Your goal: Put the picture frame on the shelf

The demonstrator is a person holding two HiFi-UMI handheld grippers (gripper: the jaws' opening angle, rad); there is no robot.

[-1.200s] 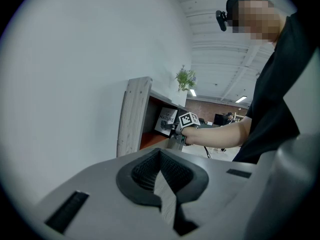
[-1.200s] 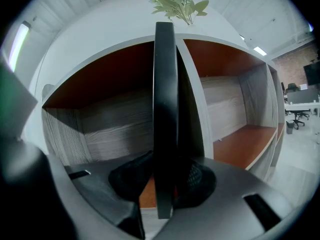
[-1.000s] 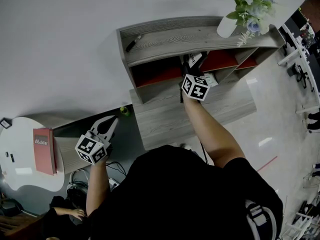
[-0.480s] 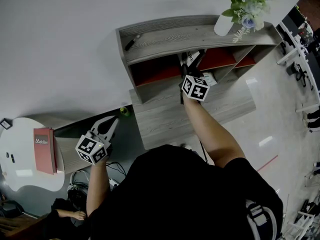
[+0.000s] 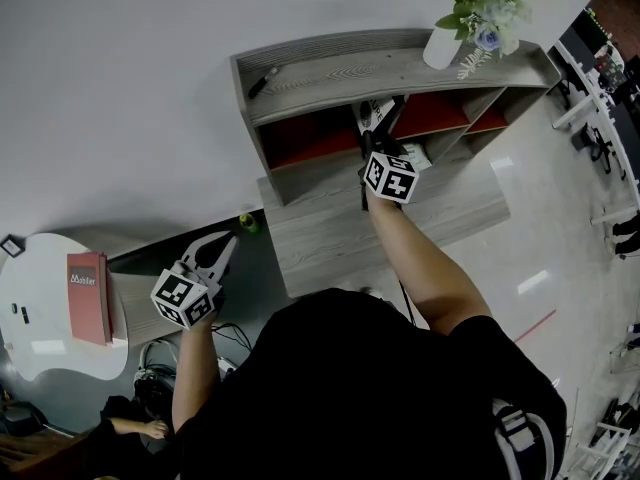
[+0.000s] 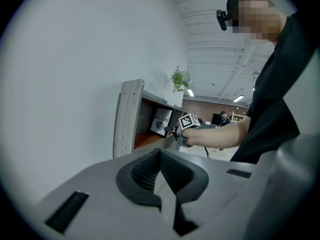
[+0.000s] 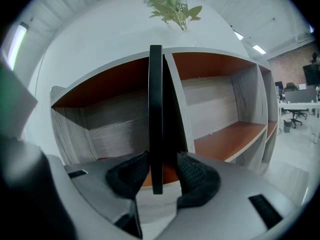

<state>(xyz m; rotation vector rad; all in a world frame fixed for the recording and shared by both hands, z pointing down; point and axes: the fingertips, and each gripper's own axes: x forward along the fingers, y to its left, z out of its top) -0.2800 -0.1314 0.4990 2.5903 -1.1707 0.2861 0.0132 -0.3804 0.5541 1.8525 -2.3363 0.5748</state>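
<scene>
The black picture frame (image 5: 378, 115) stands upright on the red-lined floor of the grey wooden shelf (image 5: 340, 72), in its left compartment beside the divider. From the left gripper view its printed front (image 6: 161, 121) faces out. My right gripper (image 5: 379, 131) reaches into that compartment. The frame's thin edge (image 7: 155, 119) stands between the pads (image 7: 197, 176), and the jaws are opening around it. My left gripper (image 5: 228, 240) hangs low at the left, away from the shelf, its jaws shut with nothing in them (image 6: 160, 154).
A white vase of flowers (image 5: 445, 46) and a black pen (image 5: 262, 81) sit on the shelf top. A low wooden bench (image 5: 330, 240) lies before the shelf. A red book (image 5: 88, 298) rests at the far left by a white round table (image 5: 35, 298).
The right gripper stays at the shelf opening with the frame between its jaws. The left gripper has not moved. Only the head view has shifted slightly.
</scene>
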